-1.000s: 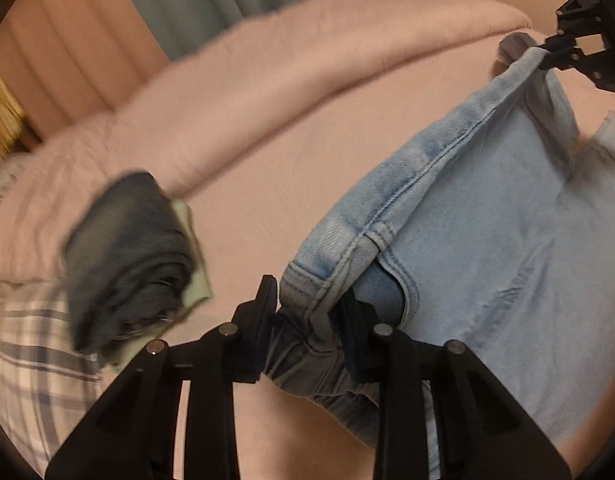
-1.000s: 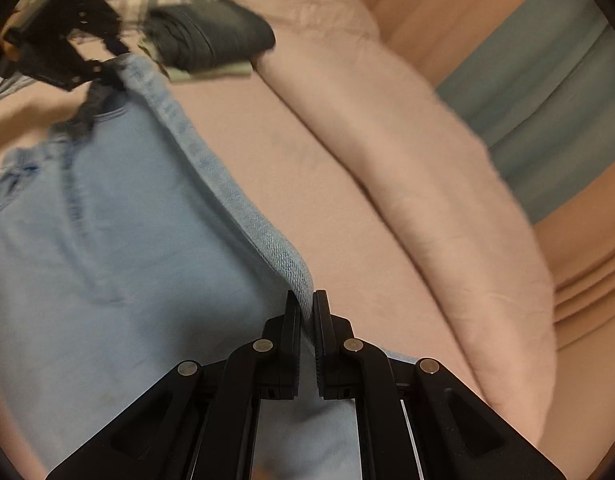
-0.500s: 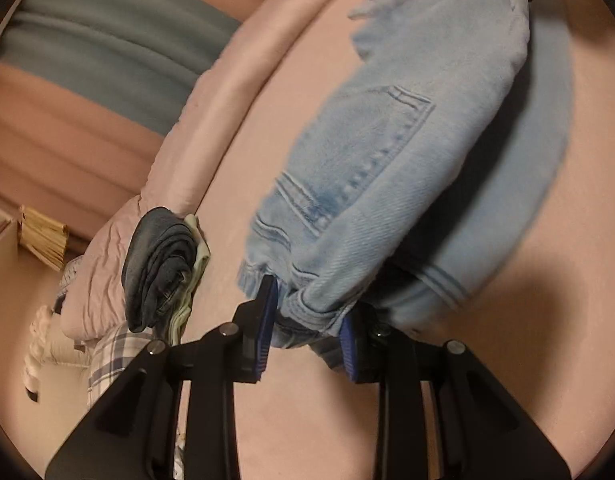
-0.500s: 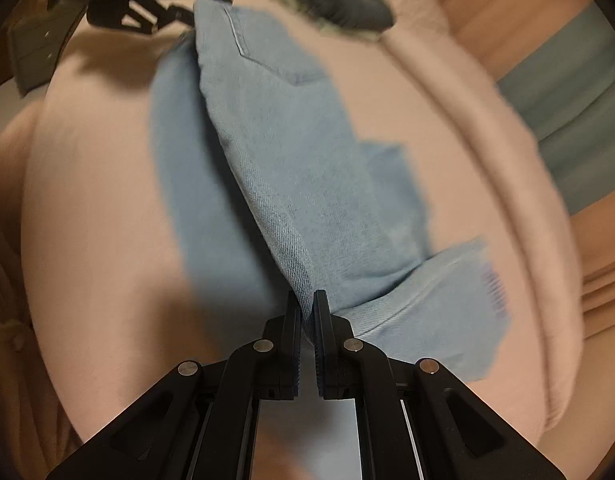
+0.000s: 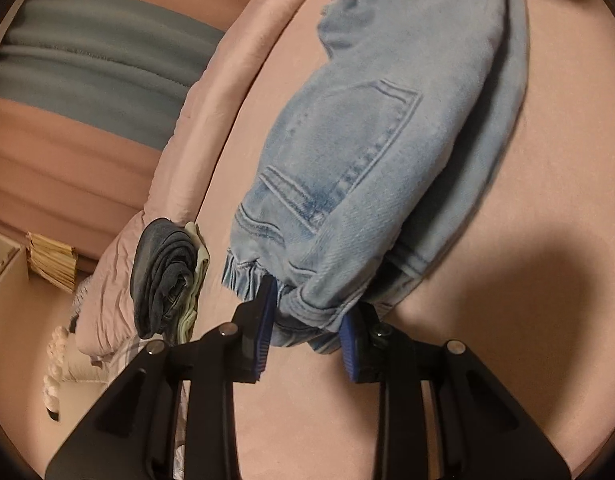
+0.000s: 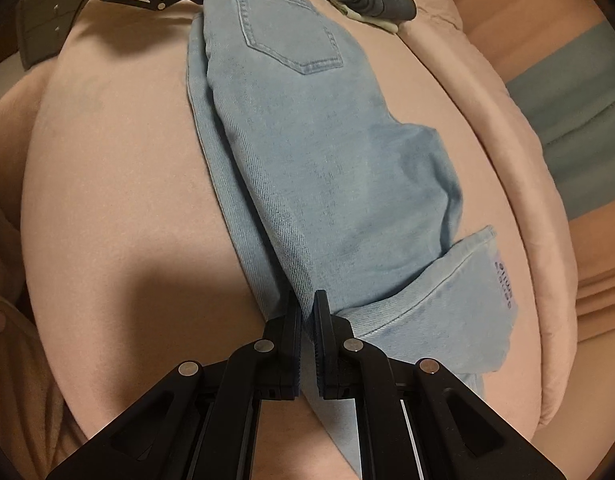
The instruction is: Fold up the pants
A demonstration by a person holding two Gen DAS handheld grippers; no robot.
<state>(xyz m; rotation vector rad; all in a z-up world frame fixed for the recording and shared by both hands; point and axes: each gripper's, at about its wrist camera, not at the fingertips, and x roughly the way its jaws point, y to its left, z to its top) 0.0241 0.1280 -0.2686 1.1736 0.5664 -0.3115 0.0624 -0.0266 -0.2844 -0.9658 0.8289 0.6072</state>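
While folded, jeans (image 6: 327,152) (light denim) pinched by both hand-held grippers, L (image 5: 307,320) & R (image 6: 307,312).

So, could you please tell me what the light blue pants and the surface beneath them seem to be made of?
The pants look like faded denim: diagonal twill weave, topstitched back pocket. The bed surface looks like soft, matte pink fabric, perhaps brushed or fleecy; too smooth to tell.

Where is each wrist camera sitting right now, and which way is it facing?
Left wrist: rides the left gripper at the waistband, looking along the light jeans on the pink bed; only its own fingers show.
Right wrist: rides the right gripper at the leg end, looking back up the jeans; the left gripper appears top left.
Shared: jeans, bed, dark folded pants.
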